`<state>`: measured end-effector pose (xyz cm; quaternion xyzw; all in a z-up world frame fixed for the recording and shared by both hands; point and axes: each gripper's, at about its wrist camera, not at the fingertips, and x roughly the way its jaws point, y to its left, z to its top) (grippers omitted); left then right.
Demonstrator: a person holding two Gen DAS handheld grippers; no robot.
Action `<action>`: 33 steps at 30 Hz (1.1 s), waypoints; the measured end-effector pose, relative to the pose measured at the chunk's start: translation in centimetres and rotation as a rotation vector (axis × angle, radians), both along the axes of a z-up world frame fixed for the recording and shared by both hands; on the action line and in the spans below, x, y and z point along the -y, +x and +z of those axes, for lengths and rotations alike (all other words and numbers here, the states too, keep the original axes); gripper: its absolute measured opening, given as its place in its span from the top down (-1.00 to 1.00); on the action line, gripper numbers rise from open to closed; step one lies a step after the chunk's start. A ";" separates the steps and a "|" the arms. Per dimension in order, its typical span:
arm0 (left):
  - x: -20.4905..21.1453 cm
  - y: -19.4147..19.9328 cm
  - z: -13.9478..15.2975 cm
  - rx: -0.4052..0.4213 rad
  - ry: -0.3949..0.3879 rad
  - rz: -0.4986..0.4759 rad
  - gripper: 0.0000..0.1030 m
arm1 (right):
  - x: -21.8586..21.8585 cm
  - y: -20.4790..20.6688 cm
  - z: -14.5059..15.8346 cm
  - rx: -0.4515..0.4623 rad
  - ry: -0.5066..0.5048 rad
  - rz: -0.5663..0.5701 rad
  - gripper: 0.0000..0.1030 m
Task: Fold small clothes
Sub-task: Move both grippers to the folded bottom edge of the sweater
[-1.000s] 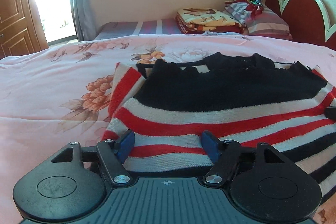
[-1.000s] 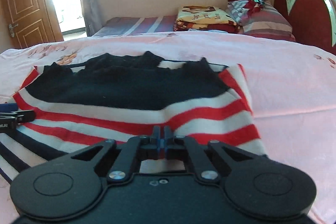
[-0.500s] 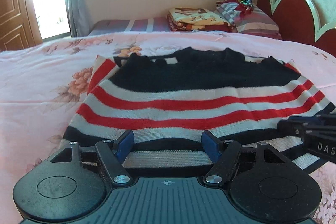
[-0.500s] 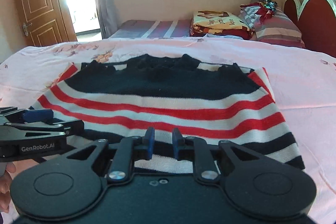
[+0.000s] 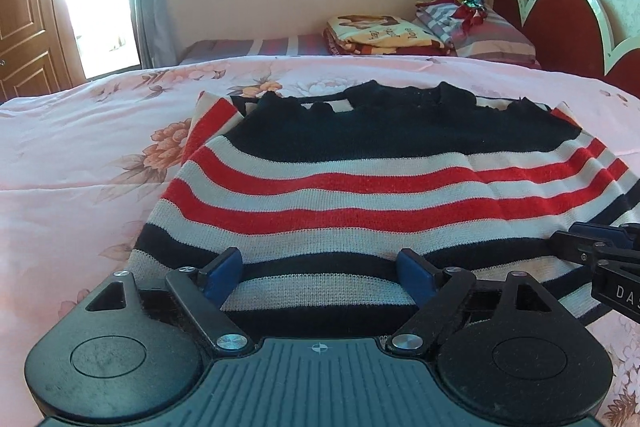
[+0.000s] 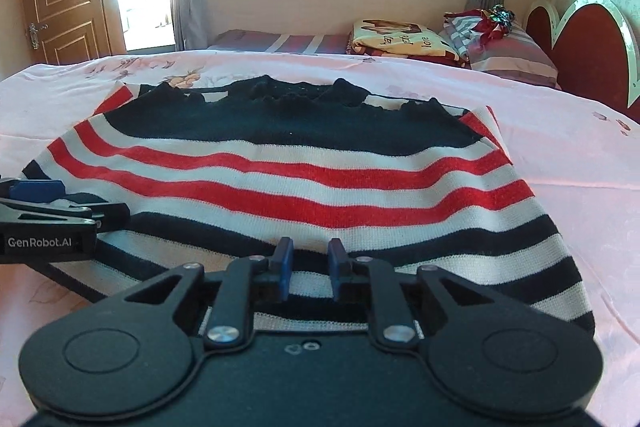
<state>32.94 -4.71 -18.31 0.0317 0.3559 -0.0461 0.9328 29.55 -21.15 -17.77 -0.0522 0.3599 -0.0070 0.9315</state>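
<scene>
Both claws have drawn back to the sweater's (image 5: 360, 179) near hem; left claw (image 5: 320, 273) is opening wide, right claw (image 6: 310, 265) narrowly parted, both empty; sweater collar points away, stripes crosswise.

The bed (image 5: 80, 155) wears a pale pink cover printed with peach and brown flowers, smooth but for a few soft creases. Spread flat on it lies a knit sweater (image 5: 380, 183), striped red, white and navy, with a broad dark band along its far edge. Farther back on the bed rest a folded blanket (image 5: 376, 33) and striped pillows (image 5: 488, 35).
</scene>
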 end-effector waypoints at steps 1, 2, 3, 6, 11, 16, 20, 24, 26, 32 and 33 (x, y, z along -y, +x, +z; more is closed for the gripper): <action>0.1 0.0 0.0 -0.004 0.004 0.003 -0.64 | -0.1 -0.2 0.0 -0.001 -0.007 0.001 0.64; 0.1 0.0 0.1 -0.007 0.006 0.007 -0.64 | -0.1 -0.4 0.0 -0.005 -0.012 0.002 0.62; 0.2 0.0 0.1 -0.010 0.007 0.009 -0.65 | -0.2 -0.6 0.0 -0.009 -0.016 0.002 0.62; 0.2 -0.1 0.1 -0.013 0.015 0.012 -0.68 | -0.3 -1.3 -0.4 -0.021 -0.043 0.017 0.61; 0.3 -0.5 0.0 -0.021 0.027 0.024 -0.75 | -0.1 -1.6 -0.3 -0.034 -0.027 0.004 0.61; -0.3 -0.8 0.4 -0.049 0.018 0.044 -0.91 | 0.4 -1.5 0.2 -0.075 0.001 0.010 0.61; -1.4 -2.0 0.8 -0.042 -0.008 0.067 -0.92 | 0.9 -1.4 1.1 -0.101 0.045 0.003 0.59; -2.5 -3.0 1.3 -0.026 -0.027 0.063 -0.92 | 1.3 -2.2 2.2 -0.053 0.061 -0.015 0.56; -3.2 -3.1 1.1 -0.029 -0.026 0.077 -0.92 | 2.0 -2.3 2.5 -0.039 0.062 -0.033 0.51; -3.9 -2.1 -0.2 -0.071 -0.045 0.092 -0.92 | 4.9 -2.1 3.0 0.000 0.017 -0.124 0.37; -3.7 -2.1 -0.3 -0.071 -0.041 0.093 -0.92 | 5.6 -2.1 2.8 -0.001 0.010 -0.148 0.34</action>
